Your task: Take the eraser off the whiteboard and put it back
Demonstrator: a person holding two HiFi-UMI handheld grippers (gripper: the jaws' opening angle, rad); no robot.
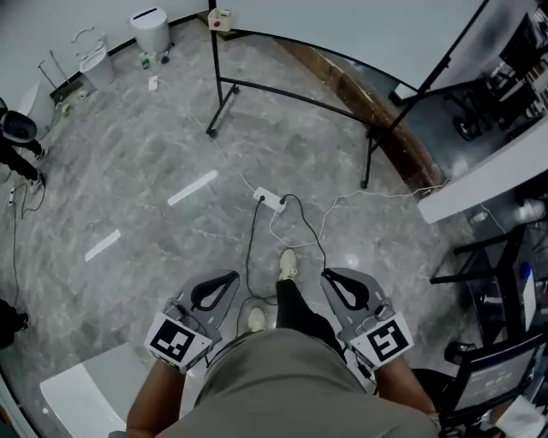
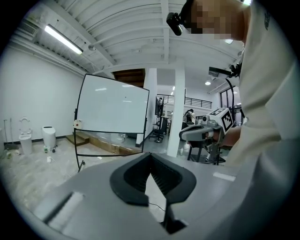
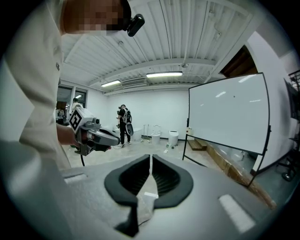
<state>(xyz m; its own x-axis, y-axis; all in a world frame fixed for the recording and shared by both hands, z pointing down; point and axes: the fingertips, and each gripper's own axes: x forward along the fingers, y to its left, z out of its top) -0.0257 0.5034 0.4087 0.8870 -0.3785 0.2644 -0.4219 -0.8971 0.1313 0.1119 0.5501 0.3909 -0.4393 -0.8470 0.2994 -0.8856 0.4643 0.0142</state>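
Observation:
A whiteboard [image 1: 342,26] on a black wheeled stand stands a few steps ahead, across the grey floor. A small cream eraser [image 1: 221,18] with a red dot sits at its lower left corner. The left gripper view shows the whiteboard [image 2: 112,105] and the eraser [image 2: 78,123] far off; in the right gripper view the whiteboard [image 3: 229,112] lies to the right. My left gripper [image 1: 228,279] and right gripper [image 1: 330,275] are held at waist height, far from the board. Both are shut, tips touching, with nothing between them; each gripper view shows its own shut gripper, left [image 2: 150,155] and right [image 3: 150,157].
A white power strip [image 1: 270,200] with looping cables lies on the floor between me and the stand. A white bin [image 1: 151,28] stands at the far left wall. Desks and chairs [image 1: 488,180] crowd the right side. Wooden boards [image 1: 360,94] lie under the whiteboard.

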